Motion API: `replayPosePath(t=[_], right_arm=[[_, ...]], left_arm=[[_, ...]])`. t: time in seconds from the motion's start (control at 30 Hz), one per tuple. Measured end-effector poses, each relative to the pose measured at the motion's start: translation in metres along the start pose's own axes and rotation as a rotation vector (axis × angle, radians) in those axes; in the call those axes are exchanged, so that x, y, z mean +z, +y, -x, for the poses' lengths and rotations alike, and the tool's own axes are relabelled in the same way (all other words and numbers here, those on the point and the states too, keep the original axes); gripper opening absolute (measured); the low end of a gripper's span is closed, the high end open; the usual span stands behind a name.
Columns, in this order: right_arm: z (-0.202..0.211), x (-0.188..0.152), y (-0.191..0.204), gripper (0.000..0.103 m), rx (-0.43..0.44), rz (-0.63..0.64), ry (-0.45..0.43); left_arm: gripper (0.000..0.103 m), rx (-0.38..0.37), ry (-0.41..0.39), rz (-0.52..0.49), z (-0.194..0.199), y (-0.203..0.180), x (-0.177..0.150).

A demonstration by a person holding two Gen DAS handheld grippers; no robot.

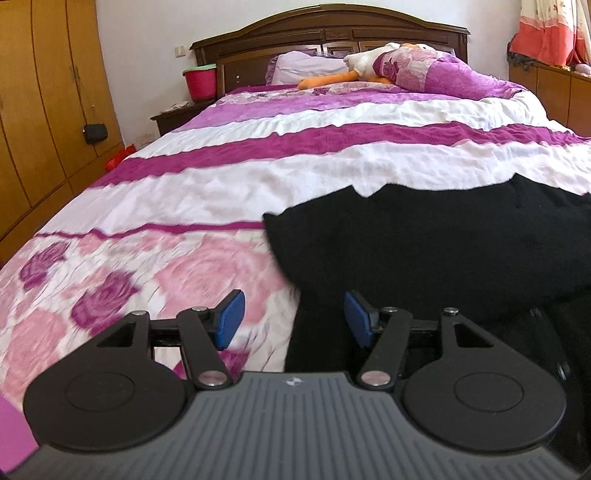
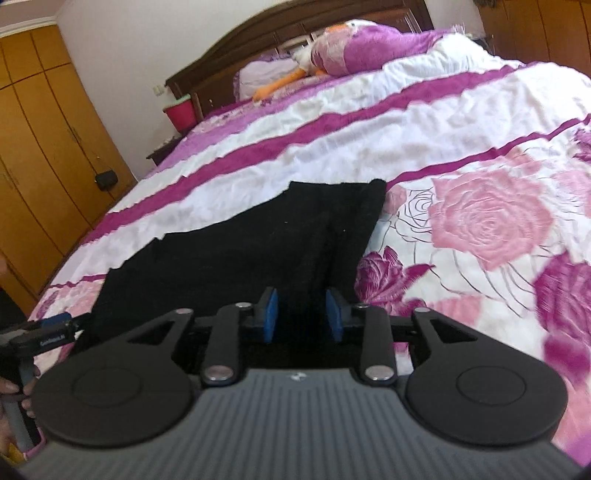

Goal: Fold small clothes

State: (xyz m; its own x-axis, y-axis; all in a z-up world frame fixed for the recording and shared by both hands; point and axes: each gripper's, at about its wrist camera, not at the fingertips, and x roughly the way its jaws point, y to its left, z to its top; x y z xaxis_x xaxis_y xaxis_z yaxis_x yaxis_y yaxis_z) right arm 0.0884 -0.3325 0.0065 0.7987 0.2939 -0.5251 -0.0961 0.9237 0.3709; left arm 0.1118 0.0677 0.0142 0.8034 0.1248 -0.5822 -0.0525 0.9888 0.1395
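A black knitted garment [image 2: 251, 251] lies spread flat on the bed, on a quilt of white and magenta bands with pink and purple printed roses [image 1: 207, 177]. In the right wrist view its far edge is stepped and uneven, and its near part is hidden behind the gripper body. In the left wrist view it runs out of frame to the right, so its full outline cannot be made out; its type cannot be determined.

The left gripper [image 1: 293, 319] stands with its blue-padded jaws well apart. The garment's left edge passes between them, but neither pad presses on it; the quilt beneath is motion-blurred.

The right gripper [image 2: 301, 314] is over the garment with a clear gap between its blue pads. Dark fabric fills the view between and below them; no cloth is seen pinched, though black on black makes contact hard to judge.

At the left edge of the right wrist view, the left gripper's blue tip and a hand [image 2: 9, 387] on its handle are partly cut off.

At the head of the bed: a dark wooden headboard [image 1: 332, 26], a white plush duck with orange bill [image 1: 369, 61] partly covered by the quilt, and a red plastic bucket [image 1: 201, 81].
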Motion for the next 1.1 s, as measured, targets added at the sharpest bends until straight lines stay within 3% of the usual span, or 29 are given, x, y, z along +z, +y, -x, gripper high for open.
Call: replayPosePath(t=[0.23,0.63,1.1], right_arm=[[0.036,-0.013,0.023,0.038,-0.02,0.07,-0.022],[0.093,-0.061,0.049,0.038,-0.009,0.081,0.04],[0.131,-0.129,0.053,0.038,-0.13,0.118,0.077]], left_arm=[[0.066,-0.018,0.04,0.045,0.045,0.013,-0.019],[0.066,-0.053,0.078,0.08,0.122,0.023,-0.062],[0.066,-0.153,0.198,0.138,0.153,0.028,-0.131]])
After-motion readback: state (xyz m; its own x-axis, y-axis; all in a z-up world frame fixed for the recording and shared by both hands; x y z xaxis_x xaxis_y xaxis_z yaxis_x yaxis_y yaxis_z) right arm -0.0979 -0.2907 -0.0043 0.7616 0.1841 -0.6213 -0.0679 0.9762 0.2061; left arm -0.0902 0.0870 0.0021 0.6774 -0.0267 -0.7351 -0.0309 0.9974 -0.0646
